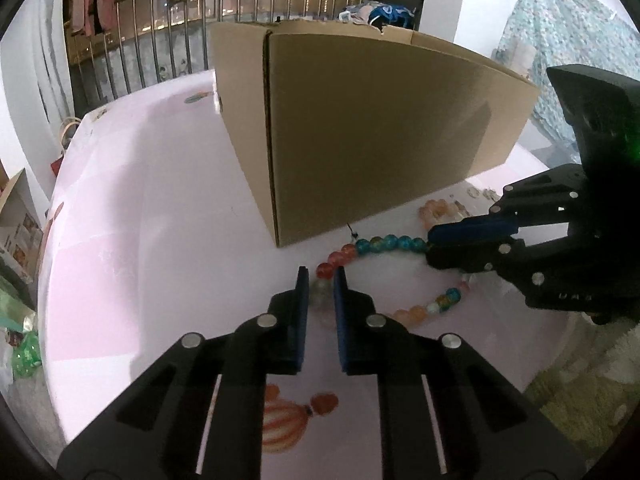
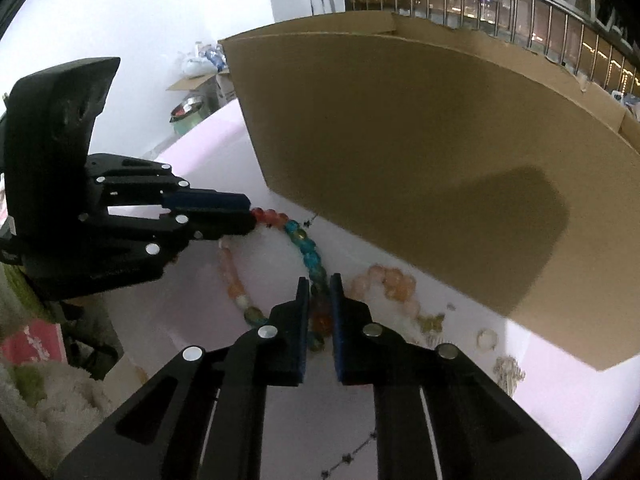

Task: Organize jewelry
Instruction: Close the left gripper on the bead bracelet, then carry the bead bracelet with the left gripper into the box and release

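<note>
Both grippers, left & right, pinch bead bracelet just beside cardboard box; pickup step, next prob a joint lift over box rim

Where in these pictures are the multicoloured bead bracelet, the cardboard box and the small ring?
multicoloured bead bracelet [image 1: 390, 243], left wrist view, on its blue beads.
cardboard box [image 1: 380, 128], left wrist view, on its broad front wall.
small ring [image 2: 487, 337], right wrist view, on its band, near the box.

Both wrist fisheyes angled steeply down, close over table; shared: bead bracelet, cardboard box.
</note>
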### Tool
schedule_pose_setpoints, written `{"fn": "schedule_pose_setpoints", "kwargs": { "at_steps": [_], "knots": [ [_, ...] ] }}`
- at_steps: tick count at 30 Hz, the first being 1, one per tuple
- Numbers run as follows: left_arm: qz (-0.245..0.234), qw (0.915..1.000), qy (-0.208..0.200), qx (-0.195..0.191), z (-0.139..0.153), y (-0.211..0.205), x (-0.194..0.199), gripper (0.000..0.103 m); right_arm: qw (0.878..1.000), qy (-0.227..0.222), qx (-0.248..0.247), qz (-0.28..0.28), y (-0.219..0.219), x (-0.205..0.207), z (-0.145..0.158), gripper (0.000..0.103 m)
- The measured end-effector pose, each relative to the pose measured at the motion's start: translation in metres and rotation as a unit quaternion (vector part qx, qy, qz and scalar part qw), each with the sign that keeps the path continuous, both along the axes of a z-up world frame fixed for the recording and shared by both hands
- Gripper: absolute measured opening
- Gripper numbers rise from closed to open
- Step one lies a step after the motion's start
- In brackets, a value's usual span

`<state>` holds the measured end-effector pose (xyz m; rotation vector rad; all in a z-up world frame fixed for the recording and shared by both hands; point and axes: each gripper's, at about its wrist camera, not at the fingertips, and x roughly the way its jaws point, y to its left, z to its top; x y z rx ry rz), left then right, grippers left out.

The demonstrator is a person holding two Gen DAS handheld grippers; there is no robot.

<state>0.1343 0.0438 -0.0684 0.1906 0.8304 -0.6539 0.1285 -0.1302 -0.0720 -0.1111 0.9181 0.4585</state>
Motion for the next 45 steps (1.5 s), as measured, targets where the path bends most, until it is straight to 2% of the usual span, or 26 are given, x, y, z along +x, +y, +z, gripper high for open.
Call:
{"fn": "schedule_pose_setpoints", "kwargs": {
  "at_steps": [6,11,18,20,32,45],
  "knots": [
    [0.002,0.9999,0.015,0.0,0.002,0.003,-0.017,0.012,1.0,0.01,0.004,-0.006,-0.006,-0.011,0.001,0.011],
    [0.005,0.9999,0.005,0.013,0.003,-0.003,-0.014,0.017,1.0,0.004,-0.002,-0.003,-0.001,-0.006,0.0,0.011],
    [-0.003,0.9985,-0.023,0.049,0.002,-0.015,-0.017,0.016,1.0,-0.002,-0.006,-0.002,0.001,-0.009,0.001,0.01],
    [-0.005,0.9987,-0.021,0.047,0.002,-0.015,-0.019,0.009,1.0,-0.002,-0.002,-0.005,0.0,-0.01,0.002,0.01],
    [0.013,0.9995,-0.018,0.021,0.015,-0.007,-0.027,0.008,1.0,-0.025,0.016,-0.009,-0.01,-0.022,0.016,0.01],
    [0.023,0.9968,-0.076,0.001,0.065,-0.011,-0.057,0.008,0.996,-0.079,0.043,-0.016,-0.019,-0.049,0.049,0.01]
  ]
}}
